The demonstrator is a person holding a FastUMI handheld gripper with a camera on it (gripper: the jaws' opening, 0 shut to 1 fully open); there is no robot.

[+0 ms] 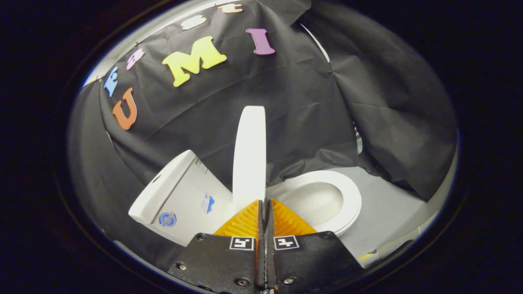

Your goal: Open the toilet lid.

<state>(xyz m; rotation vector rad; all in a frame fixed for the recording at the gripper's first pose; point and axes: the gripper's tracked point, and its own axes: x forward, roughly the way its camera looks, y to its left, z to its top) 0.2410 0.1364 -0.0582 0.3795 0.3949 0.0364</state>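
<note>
Black cloth drapes the booth walls, with pale grey floor [384, 204] under the white toilet [184, 200]. Its lid [249, 155] stands straight up, edge-on, just ahead of the gripper [264, 204], open bowl beside it. Fingers are pressed together, holding nothing.

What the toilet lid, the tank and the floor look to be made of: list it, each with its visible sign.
Toilet lid, raised on edge with the gripper shut on it: probably smooth white plastic, being thin with an even, dull sheen.
Tank: likely glazed ceramic; thick, glossy white walls bearing stickers, though plastic cannot be excluded.
Floor: pale grey, matte, seamless sheet; material unclear.
</note>
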